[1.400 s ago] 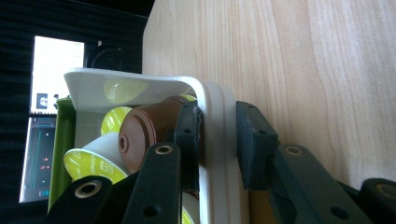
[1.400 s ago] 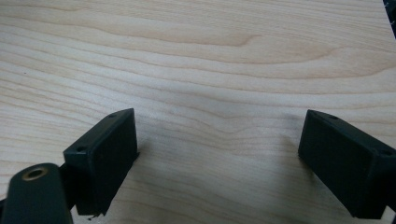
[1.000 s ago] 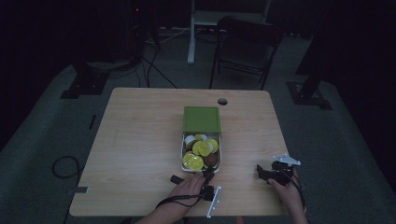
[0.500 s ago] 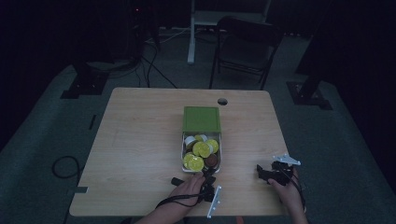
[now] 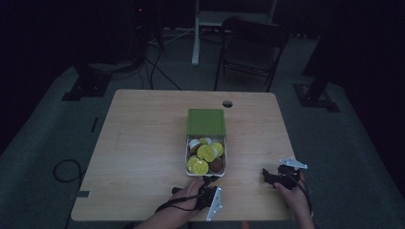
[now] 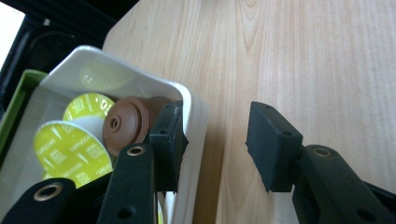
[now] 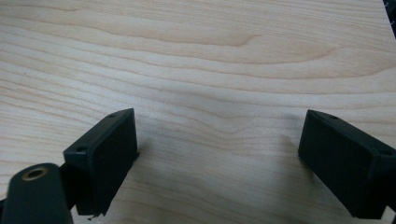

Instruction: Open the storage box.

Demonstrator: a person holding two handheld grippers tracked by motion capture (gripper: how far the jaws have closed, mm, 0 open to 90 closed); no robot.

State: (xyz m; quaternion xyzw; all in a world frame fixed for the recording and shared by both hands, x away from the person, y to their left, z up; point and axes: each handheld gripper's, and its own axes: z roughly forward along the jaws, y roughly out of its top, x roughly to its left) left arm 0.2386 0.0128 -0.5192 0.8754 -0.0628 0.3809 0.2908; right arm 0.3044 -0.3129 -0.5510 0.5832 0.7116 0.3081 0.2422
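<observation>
My left jaws have just been opening astride the white tray's (image 6: 140, 77) wall, beside a brown capsule (image 6: 126, 125); my right jaws gape wide over the desk (image 7: 210, 70).

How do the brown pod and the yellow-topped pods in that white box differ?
The brown pod is brown all over with a plain lid; the yellow-topped pods have white cups and printed yellow lids. The brown pod sits against the white box wall by the left gripper; the yellow ones lie farther in. Both are small round pods.
</observation>
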